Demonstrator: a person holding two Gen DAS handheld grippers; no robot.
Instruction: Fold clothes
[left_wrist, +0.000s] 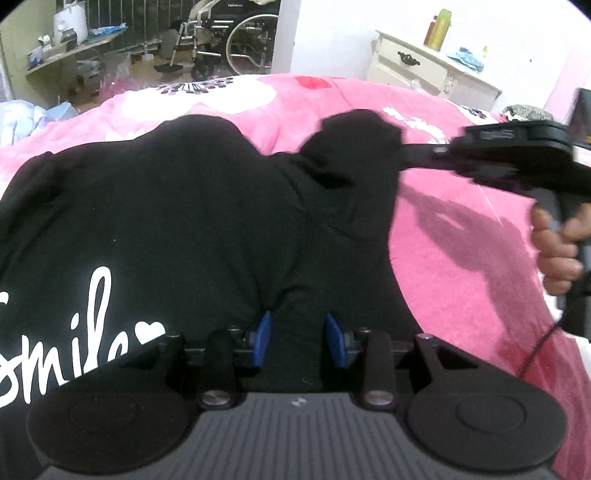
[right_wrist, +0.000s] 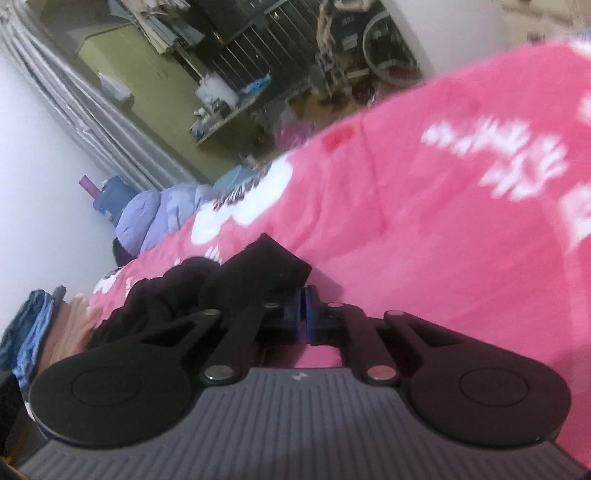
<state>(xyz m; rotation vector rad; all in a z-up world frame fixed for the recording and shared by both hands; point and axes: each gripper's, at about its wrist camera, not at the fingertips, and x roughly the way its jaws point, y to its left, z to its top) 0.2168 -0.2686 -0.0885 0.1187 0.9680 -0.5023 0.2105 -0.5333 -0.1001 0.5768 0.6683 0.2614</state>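
Left gripper (left_wrist: 298, 341) jaws apart over black shirt (left_wrist: 177, 206), right gripper (right_wrist: 306, 314) pinching sleeve (right_wrist: 266, 266)

Black tee (left_wrist: 177, 206), white "Smile" print, rumpled

Left wrist camera is looking forward, low and close over the black shirt (left_wrist: 177, 206) on the bed (left_wrist: 461, 258). Right wrist camera is rolled sideways, skimming the same bed (right_wrist: 443, 229). Both views are sharing the shirt (right_wrist: 207, 288) and wheelchair (left_wrist: 236, 40).
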